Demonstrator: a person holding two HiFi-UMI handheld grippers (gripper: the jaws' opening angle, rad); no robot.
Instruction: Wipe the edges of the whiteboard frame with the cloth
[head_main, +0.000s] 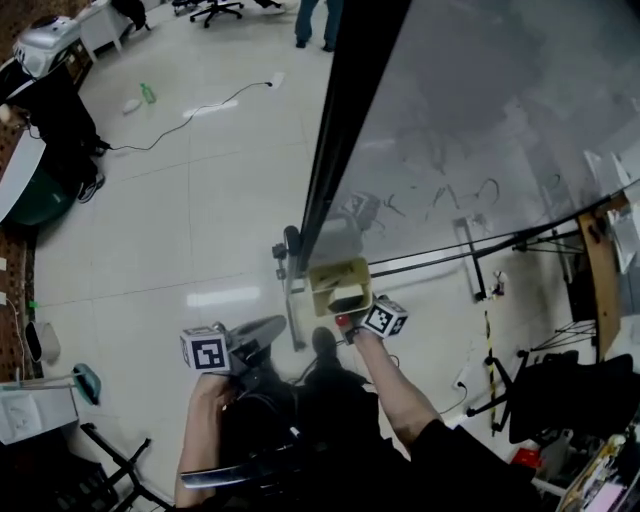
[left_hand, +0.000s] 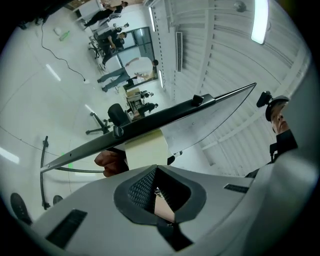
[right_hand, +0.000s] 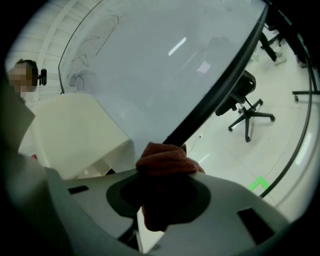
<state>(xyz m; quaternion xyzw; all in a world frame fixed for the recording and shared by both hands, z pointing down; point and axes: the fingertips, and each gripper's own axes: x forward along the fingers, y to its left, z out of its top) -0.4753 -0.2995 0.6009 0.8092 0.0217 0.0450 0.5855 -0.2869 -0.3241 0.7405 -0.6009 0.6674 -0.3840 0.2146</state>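
**While wiping: cloth at the frame edge**

While gripped as a bunch in the closed jaws of the right gripper (right_hand: 162, 197), seems to touch the black metal edge of the whiteboard frame (right_hand: 220, 95): rust-red wiping cloth (right_hand: 167, 160). Left gripper (left_hand: 157, 192) drawn together, holding nothing. Probably mid-wipe; next, slide along the edge without losing contact.

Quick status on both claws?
Left claw: closed, holding nothing.
Right claw: closed on the cloth, by the frame.
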